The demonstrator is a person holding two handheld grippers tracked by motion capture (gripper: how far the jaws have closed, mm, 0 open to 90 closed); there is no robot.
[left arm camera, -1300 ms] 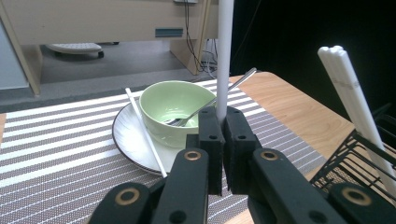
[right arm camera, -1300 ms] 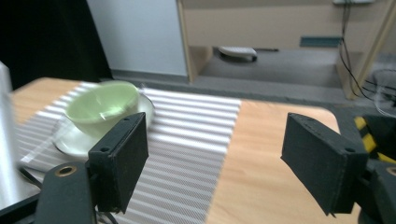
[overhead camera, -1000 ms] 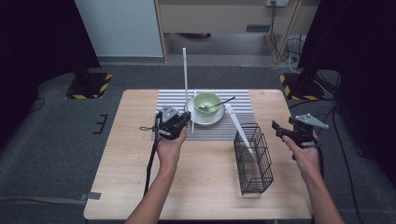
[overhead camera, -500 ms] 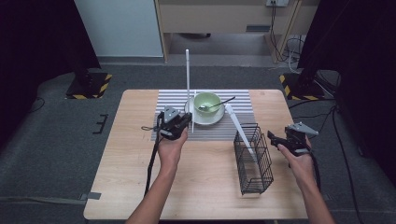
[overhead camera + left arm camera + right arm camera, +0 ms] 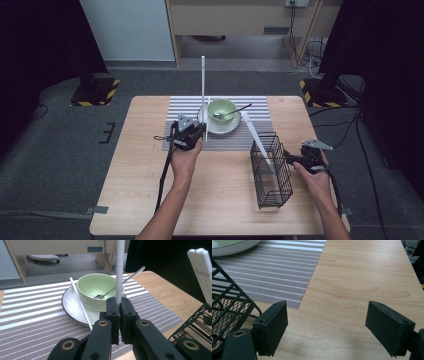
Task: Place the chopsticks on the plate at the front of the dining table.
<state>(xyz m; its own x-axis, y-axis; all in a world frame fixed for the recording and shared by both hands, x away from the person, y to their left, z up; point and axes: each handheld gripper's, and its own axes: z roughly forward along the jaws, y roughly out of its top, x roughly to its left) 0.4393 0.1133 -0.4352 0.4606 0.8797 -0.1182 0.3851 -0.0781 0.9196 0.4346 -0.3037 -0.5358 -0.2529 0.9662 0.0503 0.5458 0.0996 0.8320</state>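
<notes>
Left tool (image 5: pixel 117 322) is clamped on a white chopstick (image 5: pixel 120 270), held upright just near-left of the green bowl (image 5: pixel 222 110). The bowl sits on a white plate (image 5: pixel 72 307) on the striped mat (image 5: pixel 175 107), with a spoon (image 5: pixel 120 282) in it and a second white chopstick (image 5: pixel 80 303) leaning on the plate rim.

Right tool (image 5: pixel 325 327) has its jaws apart, nothing between them, and they have just been opening. It hovers low over bare counter (image 5: pixel 362 277), just right of the black wire basket (image 5: pixel 272 170). A white bundle (image 5: pixel 255 137) already leans out of the basket.

Step in hand, as judged: carrying the chopstick to the basket. Next move calls for swinging the left tool rightward, tip over the basket opening, then releasing; the right tool looks placed to steady the basket.
</notes>
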